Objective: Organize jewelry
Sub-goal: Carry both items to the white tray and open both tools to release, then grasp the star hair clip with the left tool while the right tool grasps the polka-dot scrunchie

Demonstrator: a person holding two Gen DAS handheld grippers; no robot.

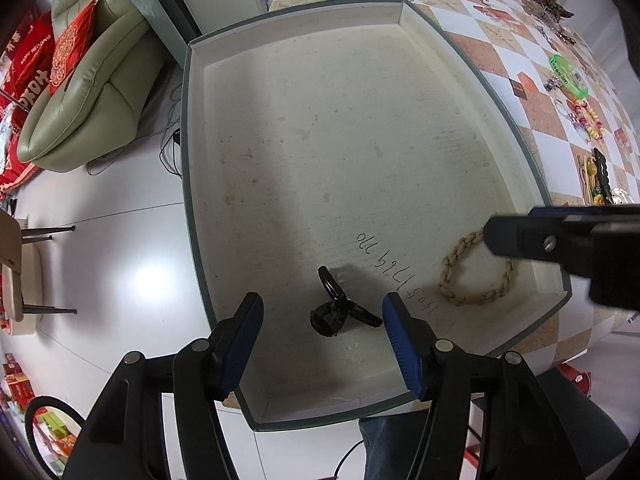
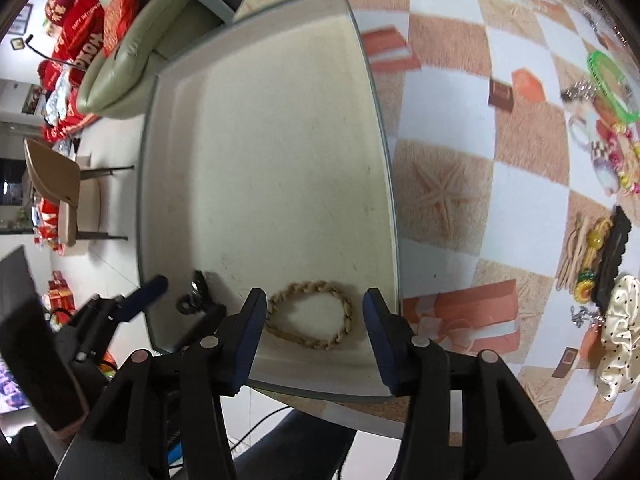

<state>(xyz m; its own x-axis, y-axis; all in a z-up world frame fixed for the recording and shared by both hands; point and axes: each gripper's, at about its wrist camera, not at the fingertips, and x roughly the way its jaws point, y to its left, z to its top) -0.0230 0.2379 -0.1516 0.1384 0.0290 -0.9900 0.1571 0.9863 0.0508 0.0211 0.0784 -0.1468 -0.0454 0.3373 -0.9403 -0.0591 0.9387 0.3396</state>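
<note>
Checkered tabletop (image 2: 440, 128) carries a shallow box (image 1: 192, 160) where a braided bracelet (image 2: 310, 314) and black clip (image 1: 338, 308) are already laid, at five and six o'clock, beneath wide, empty left gripper (image 1: 322, 338) and right gripper (image 2: 314, 334) fingers, which could be knocked together.

A pale green leather sofa (image 1: 92, 92) is standing at the upper left, with red cushions (image 1: 72, 56) bearing gold patterns leaning on its seat and more red fabric (image 1: 24, 64) piling up beside it. The glossy white tiled floor (image 1: 120, 248) is reflecting a bright patch of overhead light. A beige chair (image 2: 60, 188) on thin dark legs is sitting on that floor. A checkered tablecloth (image 2: 448, 160) in orange, tan and white, printed with a starfish, is covering the table. Dark cables (image 1: 170, 152) are trailing across the tiles near the sofa.
</note>
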